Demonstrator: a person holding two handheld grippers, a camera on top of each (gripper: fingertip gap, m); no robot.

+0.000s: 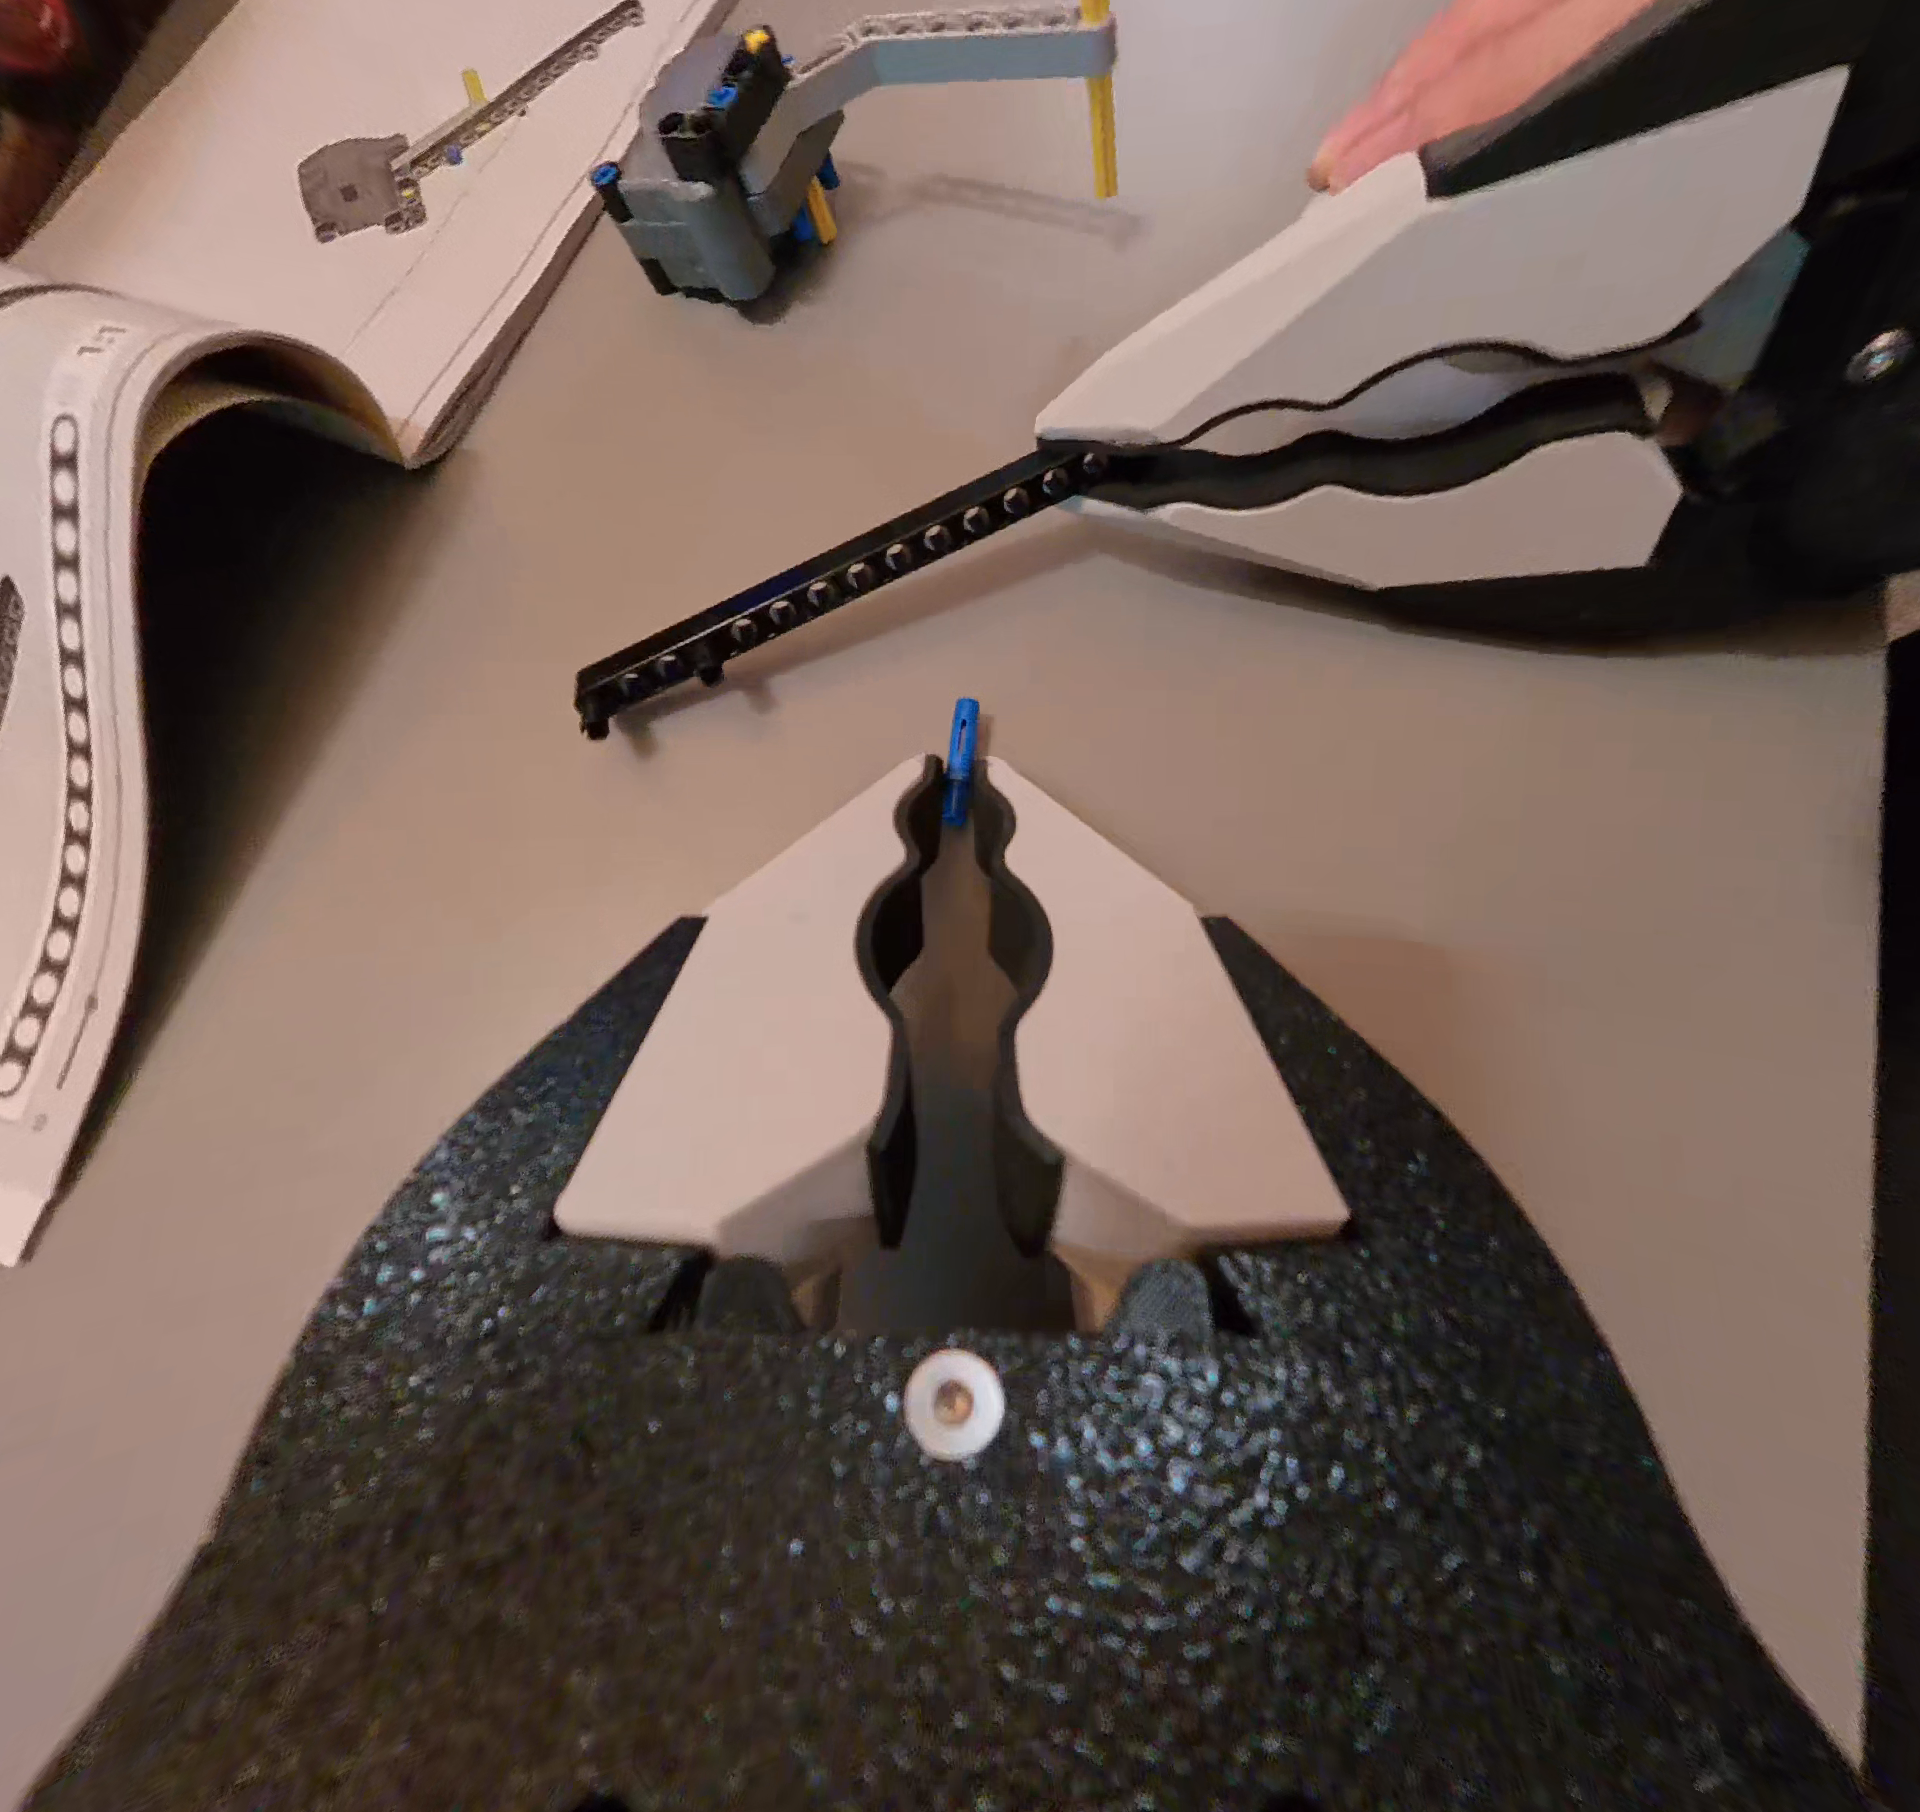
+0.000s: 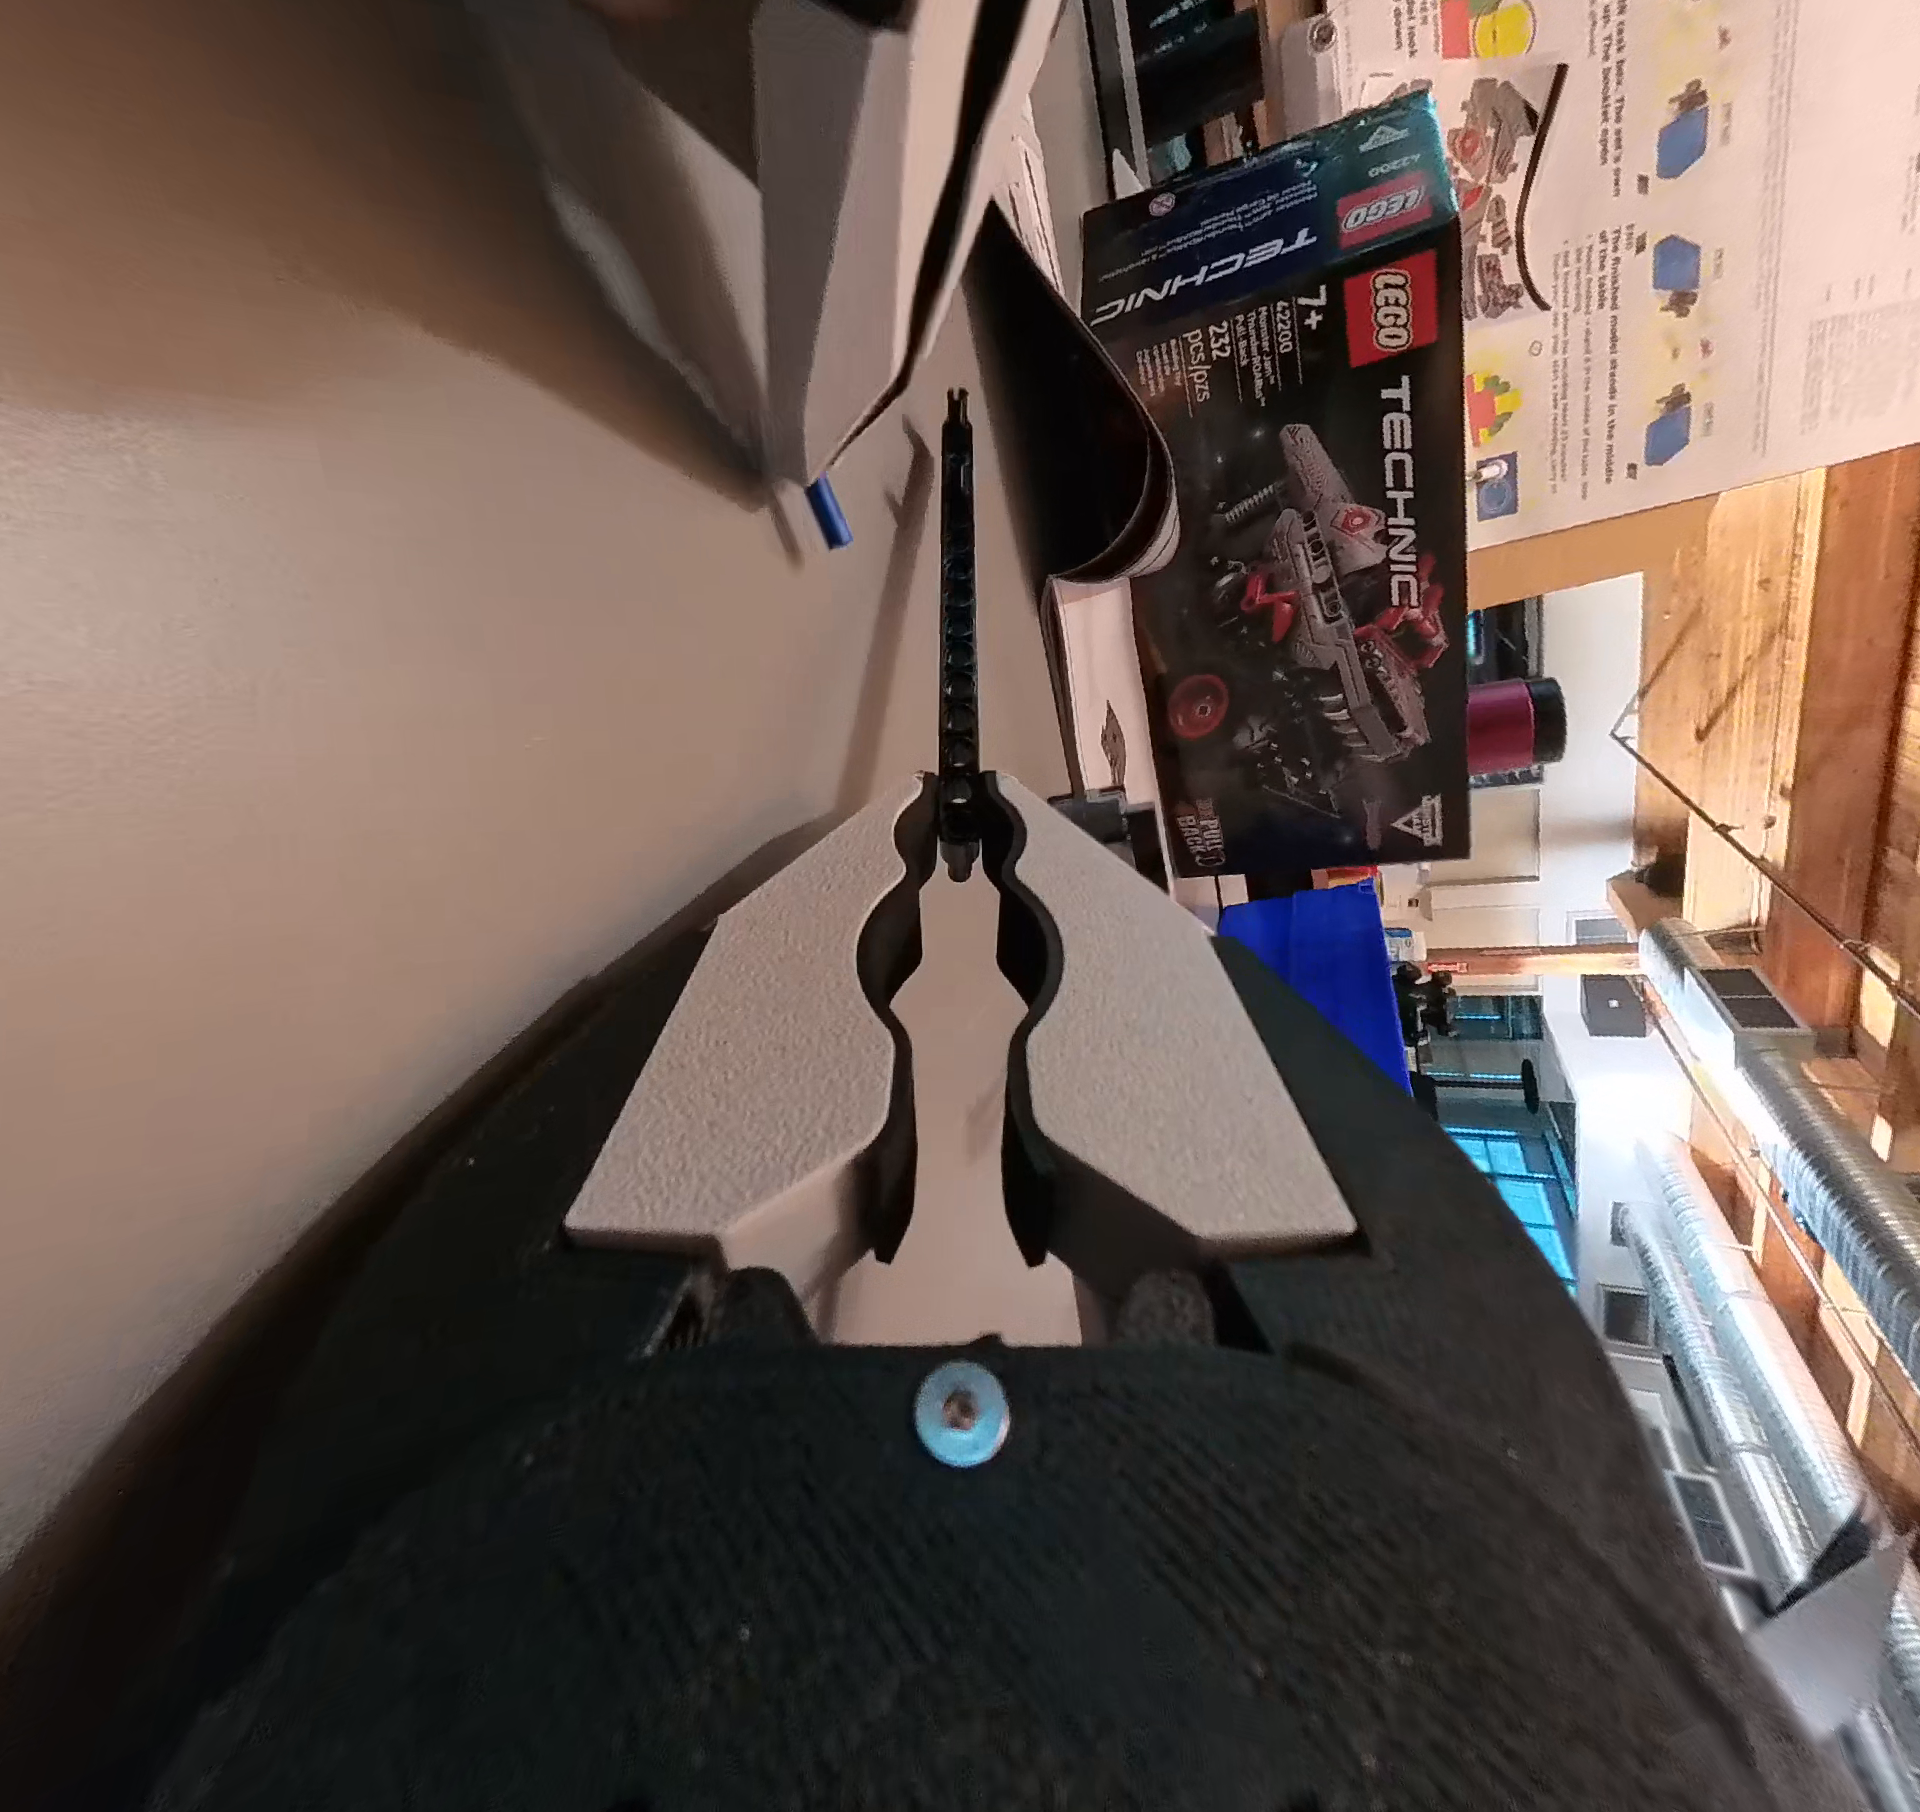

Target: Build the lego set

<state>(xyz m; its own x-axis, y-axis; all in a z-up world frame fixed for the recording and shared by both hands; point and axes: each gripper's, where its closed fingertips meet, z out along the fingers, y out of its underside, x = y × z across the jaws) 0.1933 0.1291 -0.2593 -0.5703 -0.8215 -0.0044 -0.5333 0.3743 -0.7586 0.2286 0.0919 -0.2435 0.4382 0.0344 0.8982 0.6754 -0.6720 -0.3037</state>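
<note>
Instruction booklet (image 1: 312, 152): open, left of black beam (image 1: 831, 588). Grey sub-assembly (image 1: 727, 173): beyond beam. Left gripper (image 1: 956, 760): clamped on blue pin (image 1: 962, 754), near beam's free end. Right gripper (image 1: 1101, 474): pinching beam's right end.

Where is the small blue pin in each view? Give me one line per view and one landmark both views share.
Left wrist view: the blue pin sits just above centre, pinched at the tip of the left gripper.
Right wrist view: the blue pin is upper left of centre, poking out of the left gripper's tip.
Shared landmark: the long black beam held by the right gripper.
</note>
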